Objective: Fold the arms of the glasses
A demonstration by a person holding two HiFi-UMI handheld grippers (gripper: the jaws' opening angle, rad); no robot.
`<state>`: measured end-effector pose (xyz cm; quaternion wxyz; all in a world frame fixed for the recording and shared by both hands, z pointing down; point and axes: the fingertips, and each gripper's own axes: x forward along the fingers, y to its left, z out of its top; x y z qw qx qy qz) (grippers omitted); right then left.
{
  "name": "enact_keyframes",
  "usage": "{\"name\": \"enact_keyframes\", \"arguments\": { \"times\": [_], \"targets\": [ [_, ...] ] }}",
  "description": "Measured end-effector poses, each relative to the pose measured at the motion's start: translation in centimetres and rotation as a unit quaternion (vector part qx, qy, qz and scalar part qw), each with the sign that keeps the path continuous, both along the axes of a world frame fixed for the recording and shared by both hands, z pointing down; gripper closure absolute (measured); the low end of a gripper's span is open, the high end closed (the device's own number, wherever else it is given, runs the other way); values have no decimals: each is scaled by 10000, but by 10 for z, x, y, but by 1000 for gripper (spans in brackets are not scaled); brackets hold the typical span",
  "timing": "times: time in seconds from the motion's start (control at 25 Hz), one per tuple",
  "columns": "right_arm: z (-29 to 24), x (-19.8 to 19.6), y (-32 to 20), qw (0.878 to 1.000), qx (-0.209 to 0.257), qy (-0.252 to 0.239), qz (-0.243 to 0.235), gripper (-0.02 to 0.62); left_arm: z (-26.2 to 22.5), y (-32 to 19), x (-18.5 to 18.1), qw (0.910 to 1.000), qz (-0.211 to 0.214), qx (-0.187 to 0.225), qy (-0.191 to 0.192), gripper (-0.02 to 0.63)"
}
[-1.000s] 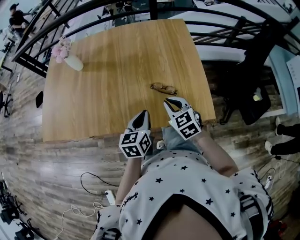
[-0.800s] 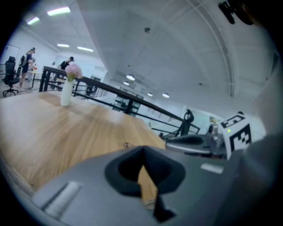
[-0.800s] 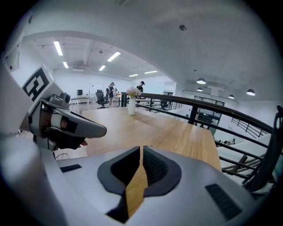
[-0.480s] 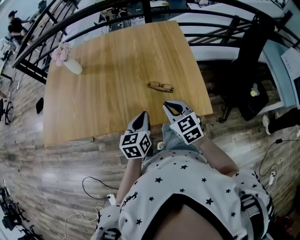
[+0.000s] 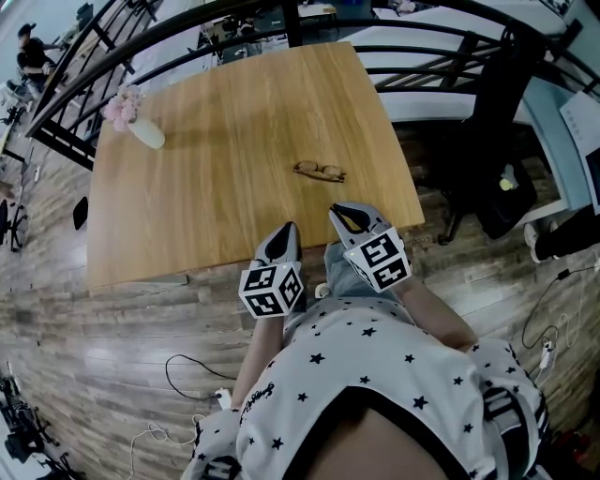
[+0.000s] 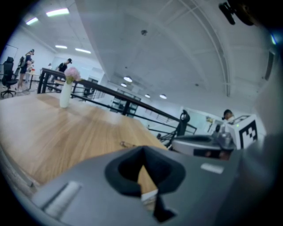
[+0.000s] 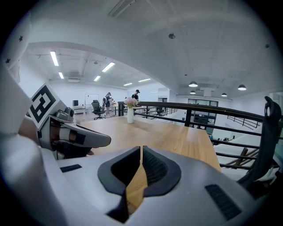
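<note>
The brown-framed glasses (image 5: 319, 171) lie on the wooden table (image 5: 225, 141), right of its middle; I cannot make out how their arms stand. My right gripper (image 5: 337, 211) hovers just short of them over the near edge. Its jaws have just been closing, their tips now meet, and nothing is between them (image 7: 141, 148). My left gripper (image 5: 289, 229) is beside it to the left, shut and empty (image 6: 143, 149). From the left gripper view the glasses (image 6: 128, 144) show small and far ahead. The right gripper view does not show them.
A white vase with pink flowers (image 5: 139, 122) stands at the table's far left corner. A black railing (image 5: 281, 19) runs behind the table. A black chair (image 5: 497, 178) stands off its right side. Cables (image 5: 178, 370) lie on the plank floor near me.
The right gripper has drawn back a little from the glasses toward the near edge. The left gripper has barely moved. The glasses lie as before.
</note>
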<state>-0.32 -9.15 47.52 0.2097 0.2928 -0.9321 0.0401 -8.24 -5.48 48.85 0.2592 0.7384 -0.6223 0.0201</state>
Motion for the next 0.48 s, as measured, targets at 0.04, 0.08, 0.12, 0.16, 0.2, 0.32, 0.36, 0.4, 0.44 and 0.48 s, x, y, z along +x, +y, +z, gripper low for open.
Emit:
{"name": "enact_keyframes", "arguments": {
  "times": [0.04,0.08,0.12,0.16,0.2,0.32,0.36,0.4,0.44,0.48],
  "targets": [
    [-1,1,-1,10000,0,-19,31,568,0,-1,0,10000,4,5,-2,600],
    [-2,3,-2,10000,1,-40,65,571,-1,-1,0,10000,8,11,-1,600],
    [-3,4,-3,9999,2,-68,98,577,-1,-2,1,10000,11,17,0,600],
    [-5,5,-5,9999,2,-106,125,578,-1,-2,1,10000,11,22,0,600],
    [-6,6,-5,9998,-2,-148,145,578,-1,-3,2,10000,10,25,3,600],
    [-7,6,-6,9996,-8,-215,167,578,0,-3,2,10000,12,23,14,600],
    [-7,5,-6,9996,-10,-225,167,578,0,-3,2,10000,13,21,19,600],
    [-7,5,-6,9996,-14,-236,166,578,1,-4,2,10000,12,20,27,600],
    [-7,5,-6,9996,-21,-246,163,578,1,-4,3,10000,11,19,34,600],
    [-7,5,-6,9995,-28,-255,158,578,1,-4,3,10000,9,18,41,600]
  ]
}}
